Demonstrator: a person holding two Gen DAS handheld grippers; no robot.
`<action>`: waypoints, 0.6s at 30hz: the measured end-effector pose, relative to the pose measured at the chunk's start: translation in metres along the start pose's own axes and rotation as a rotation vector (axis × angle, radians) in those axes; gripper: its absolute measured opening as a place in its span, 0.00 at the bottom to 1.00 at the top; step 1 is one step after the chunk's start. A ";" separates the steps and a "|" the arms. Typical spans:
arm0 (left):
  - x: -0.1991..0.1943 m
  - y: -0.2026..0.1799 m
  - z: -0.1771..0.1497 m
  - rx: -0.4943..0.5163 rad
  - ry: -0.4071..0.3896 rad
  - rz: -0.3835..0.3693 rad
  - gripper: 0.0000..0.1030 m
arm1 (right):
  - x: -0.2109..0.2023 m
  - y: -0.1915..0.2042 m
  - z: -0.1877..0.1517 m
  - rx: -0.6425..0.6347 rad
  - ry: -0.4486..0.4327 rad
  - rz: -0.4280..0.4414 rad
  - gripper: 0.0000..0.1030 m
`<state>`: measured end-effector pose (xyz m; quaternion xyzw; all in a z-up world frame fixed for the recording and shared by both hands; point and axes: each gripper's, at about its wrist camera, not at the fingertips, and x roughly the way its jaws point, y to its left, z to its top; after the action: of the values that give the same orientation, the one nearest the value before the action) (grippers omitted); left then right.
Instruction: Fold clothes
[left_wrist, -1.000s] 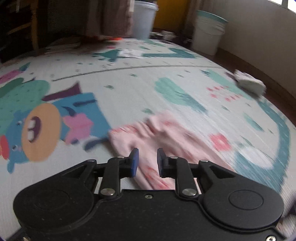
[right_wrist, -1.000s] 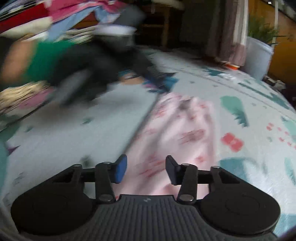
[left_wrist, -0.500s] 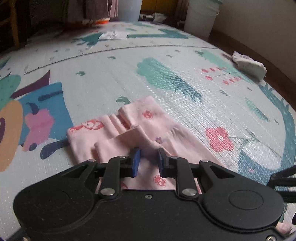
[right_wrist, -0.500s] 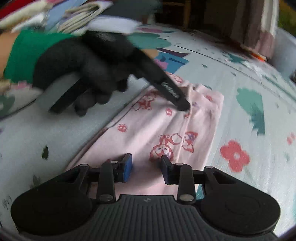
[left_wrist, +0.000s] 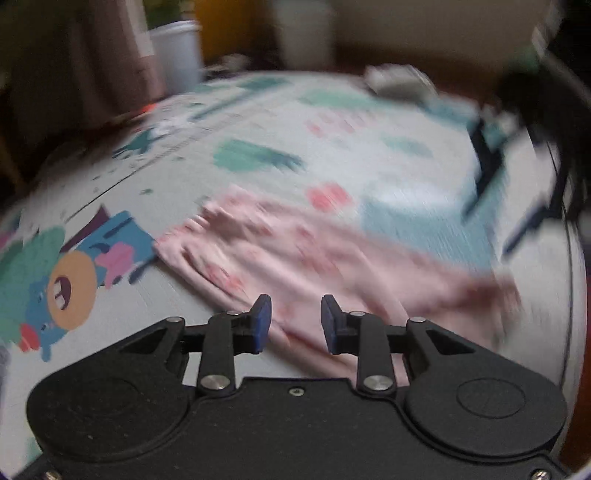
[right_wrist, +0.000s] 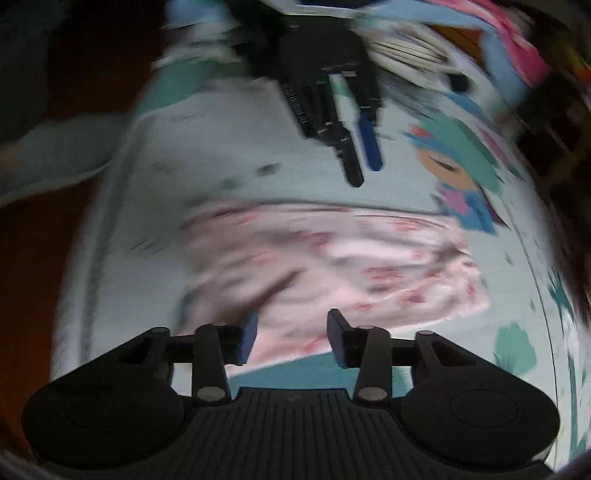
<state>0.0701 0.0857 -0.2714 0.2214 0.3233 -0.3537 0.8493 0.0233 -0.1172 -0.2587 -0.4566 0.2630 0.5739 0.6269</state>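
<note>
A pink printed garment (left_wrist: 295, 258) lies rumpled on the patterned play mat (left_wrist: 258, 147); it also shows in the right wrist view (right_wrist: 332, 269). Both views are motion-blurred. My left gripper (left_wrist: 294, 323) is open and empty, above the garment's near edge. My right gripper (right_wrist: 290, 338) is open and empty, over the opposite edge of the garment. The left gripper also shows in the right wrist view (right_wrist: 360, 147), beyond the garment. The right gripper shows blurred at the right of the left wrist view (left_wrist: 517, 192).
A white bucket (left_wrist: 177, 55) and a curtain (left_wrist: 107, 55) stand past the mat's far edge. A crumpled white cloth (left_wrist: 399, 79) lies at the far right of the mat. A pile of colourful clothes (right_wrist: 480, 40) lies beyond the mat in the right wrist view.
Both grippers have opened wider and pulled back from the garment, swinging fast. The garment now lies more spread out and rumpled on the mat.
</note>
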 end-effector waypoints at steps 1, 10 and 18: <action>-0.004 -0.012 -0.004 0.046 0.012 -0.015 0.27 | 0.000 0.015 -0.004 -0.024 0.002 0.004 0.47; -0.025 -0.103 -0.051 0.578 0.056 -0.074 0.41 | 0.021 0.067 -0.025 0.006 0.035 -0.121 0.50; -0.014 -0.122 -0.065 0.723 0.053 -0.023 0.43 | 0.028 0.065 -0.033 -0.118 -0.001 -0.131 0.54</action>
<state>-0.0540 0.0519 -0.3243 0.5128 0.2017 -0.4486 0.7036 -0.0276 -0.1375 -0.3145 -0.5087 0.1981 0.5462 0.6354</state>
